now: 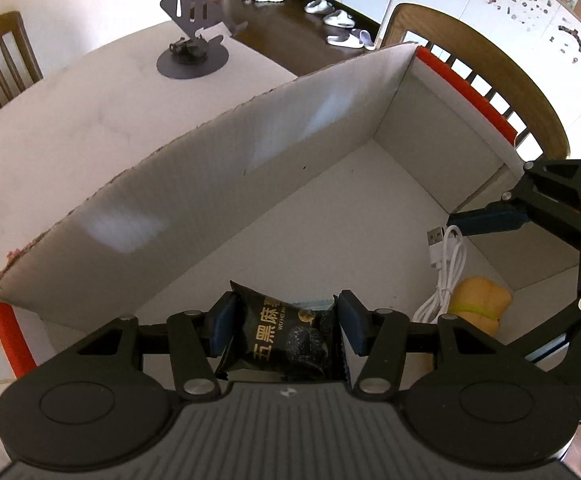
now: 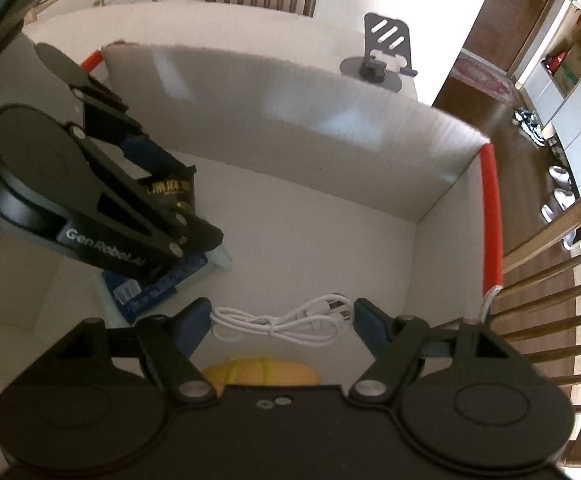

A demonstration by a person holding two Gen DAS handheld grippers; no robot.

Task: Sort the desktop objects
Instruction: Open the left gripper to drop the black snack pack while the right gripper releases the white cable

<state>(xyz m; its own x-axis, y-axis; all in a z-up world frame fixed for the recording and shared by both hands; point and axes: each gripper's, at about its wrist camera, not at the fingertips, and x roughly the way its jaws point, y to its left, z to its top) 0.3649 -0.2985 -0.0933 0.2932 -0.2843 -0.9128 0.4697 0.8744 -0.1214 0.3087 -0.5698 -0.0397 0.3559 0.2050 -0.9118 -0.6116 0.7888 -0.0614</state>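
Nearest the lens: left claw [image 1: 286, 330], blue pads closed onto a black snack packet [image 1: 286, 336] with gold lettering, pinched by its sides and hanging inside a big white cardboard box [image 1: 194, 200]. Below it, in the right-hand view, a blue packet [image 2: 158, 284] lying flat on the box floor, partly hidden by that claw.

Over to the right claw [image 2: 282, 320]: spread wide, gripping nothing, poised above a coiled white cable [image 2: 278, 322] resting on the box floor between its pads [image 2: 194, 326]. No telling whether pads and cable touch. Just nearer than the cable, a yellow-orange soft toy [image 2: 260, 374] with green stripes, half hidden under the claw body.

Box walls edged with red strips [image 2: 492, 216] at the corners. Beyond the far wall, on the pale worktop [image 1: 70, 120], a dark metal phone stand [image 1: 194, 44]. Wooden chairs [image 2: 550, 280] drawn up around the worktop, shoes [image 1: 338, 20] on the dark floor further off.
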